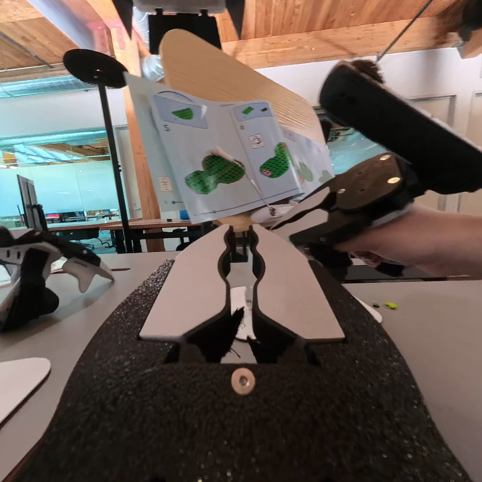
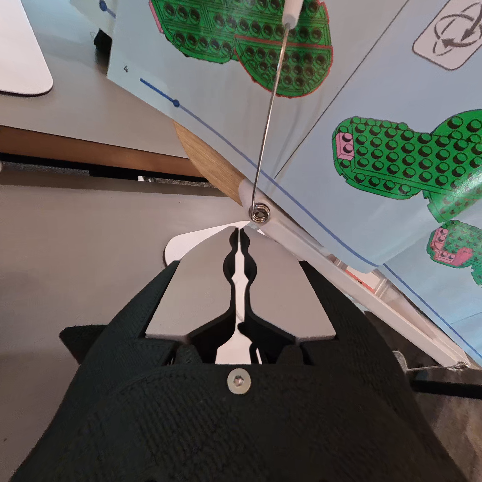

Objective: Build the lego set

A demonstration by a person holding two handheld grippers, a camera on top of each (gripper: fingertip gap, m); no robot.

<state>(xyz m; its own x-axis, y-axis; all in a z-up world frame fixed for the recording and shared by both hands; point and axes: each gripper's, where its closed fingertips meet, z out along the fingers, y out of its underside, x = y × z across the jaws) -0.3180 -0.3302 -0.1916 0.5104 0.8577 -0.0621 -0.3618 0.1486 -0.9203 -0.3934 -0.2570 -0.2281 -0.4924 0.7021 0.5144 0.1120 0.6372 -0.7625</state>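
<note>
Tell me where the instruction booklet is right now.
The instruction booklet stands open on a wooden book stand, straight ahead of the left gripper in the left wrist view. A wire page holder pins it, with the right gripper just below its bottom edge.

Grey tabletop in foreground. Overhead, exposed timber ceiling with beams; silver duct beside wooden post. White wall at right. Left: glass partition with blue tint, long brown desks behind it. Black pole with round disc top standing near table edge. Daylight even, diffuse.
</note>
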